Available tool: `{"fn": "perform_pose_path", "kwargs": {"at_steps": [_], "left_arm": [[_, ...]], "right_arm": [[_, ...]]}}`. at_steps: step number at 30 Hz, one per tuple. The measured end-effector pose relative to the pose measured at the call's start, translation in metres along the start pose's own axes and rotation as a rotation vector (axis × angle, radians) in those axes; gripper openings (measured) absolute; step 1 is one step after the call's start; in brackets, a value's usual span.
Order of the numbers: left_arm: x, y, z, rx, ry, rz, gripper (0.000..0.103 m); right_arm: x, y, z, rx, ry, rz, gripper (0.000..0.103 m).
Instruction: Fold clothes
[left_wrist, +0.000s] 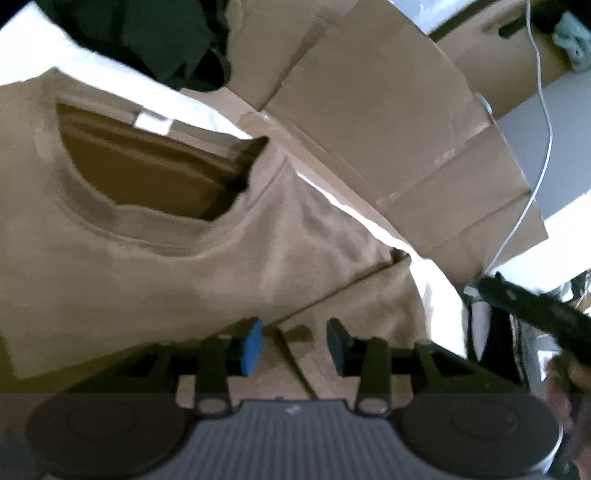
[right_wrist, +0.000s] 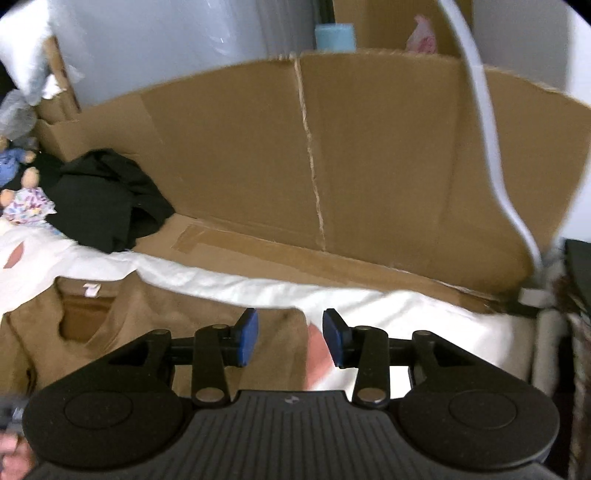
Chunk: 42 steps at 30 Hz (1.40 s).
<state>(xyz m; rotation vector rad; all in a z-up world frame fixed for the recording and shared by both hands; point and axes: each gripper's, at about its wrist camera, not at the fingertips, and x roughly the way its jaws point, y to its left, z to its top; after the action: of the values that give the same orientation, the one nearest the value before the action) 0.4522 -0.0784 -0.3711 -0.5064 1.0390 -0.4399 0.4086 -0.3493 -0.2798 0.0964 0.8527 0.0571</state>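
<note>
Both fingers (left_wrist: 255, 345) (right_wrist: 334, 338) spread apart above tan shirt (left_wrist: 147, 266).

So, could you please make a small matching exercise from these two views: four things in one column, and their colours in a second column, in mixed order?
Things:
1. T-shirt
2. Crumpled garment
3. Sheet under the T-shirt
4. Gripper pads

Colours:
a. white
b. blue
c. tan
d. black

Pairs: 1-c, 2-d, 3-a, 4-b
</note>
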Motion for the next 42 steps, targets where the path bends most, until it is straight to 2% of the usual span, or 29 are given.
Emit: {"fn": "perform_pose_path", "kwargs": {"at_steps": [1, 2, 9, 12, 14, 17, 20, 28, 32, 36, 37, 38, 39, 42], "left_arm": [[0.002, -0.002, 0.0, 0.014, 0.004, 0.013, 0.006], [0.004, -0.002, 0.001, 0.023, 0.013, 0.021, 0.002], [-0.007, -0.003, 0.003, 0.068, -0.019, 0.083, 0.003], [-0.011, -0.004, -0.001, 0.045, -0.002, 0.097, 0.011], [-0.016, -0.006, -0.006, 0.031, 0.005, 0.092, 0.021], [-0.027, -0.014, -0.016, 0.033, 0.003, 0.089, 0.027], [-0.035, -0.024, -0.03, 0.029, 0.018, 0.061, 0.031], [-0.041, -0.056, -0.068, 0.056, 0.099, -0.039, 0.034], [-0.033, -0.07, -0.088, 0.101, 0.174, -0.077, 0.034], [-0.024, -0.073, -0.097, 0.113, 0.185, -0.069, 0.033], [-0.023, -0.072, -0.098, 0.11, 0.18, -0.065, 0.028], [-0.022, -0.071, -0.099, 0.107, 0.176, -0.062, 0.013], [-0.021, -0.07, -0.099, 0.107, 0.173, -0.058, 0.007], [-0.019, -0.067, -0.099, 0.115, 0.168, -0.052, 0.004]], "right_arm": [[-0.006, -0.002, -0.008, -0.003, 0.004, -0.004, 0.043], [-0.012, -0.005, -0.017, -0.007, 0.007, -0.007, 0.043], [-0.053, -0.021, -0.075, -0.029, 0.034, -0.031, 0.043], [-0.058, -0.024, -0.1, -0.021, 0.065, -0.035, 0.043], [-0.06, -0.022, -0.114, -0.025, 0.079, -0.039, 0.043], [-0.06, -0.017, -0.125, -0.047, 0.081, -0.046, 0.043], [-0.056, -0.011, -0.132, -0.073, 0.088, -0.051, 0.043], [-0.048, 0.002, -0.148, -0.103, 0.11, -0.067, 0.043], [-0.044, 0.002, -0.153, -0.091, 0.11, -0.067, 0.043], [-0.044, 0.001, -0.156, -0.078, 0.097, -0.05, 0.043], [-0.044, 0.002, -0.157, -0.078, 0.094, -0.049, 0.043], [-0.044, 0.002, -0.158, -0.079, 0.091, -0.048, 0.043], [-0.043, 0.002, -0.159, -0.08, 0.088, -0.045, 0.043], [-0.039, -0.001, -0.159, -0.074, 0.084, -0.047, 0.036]]}}
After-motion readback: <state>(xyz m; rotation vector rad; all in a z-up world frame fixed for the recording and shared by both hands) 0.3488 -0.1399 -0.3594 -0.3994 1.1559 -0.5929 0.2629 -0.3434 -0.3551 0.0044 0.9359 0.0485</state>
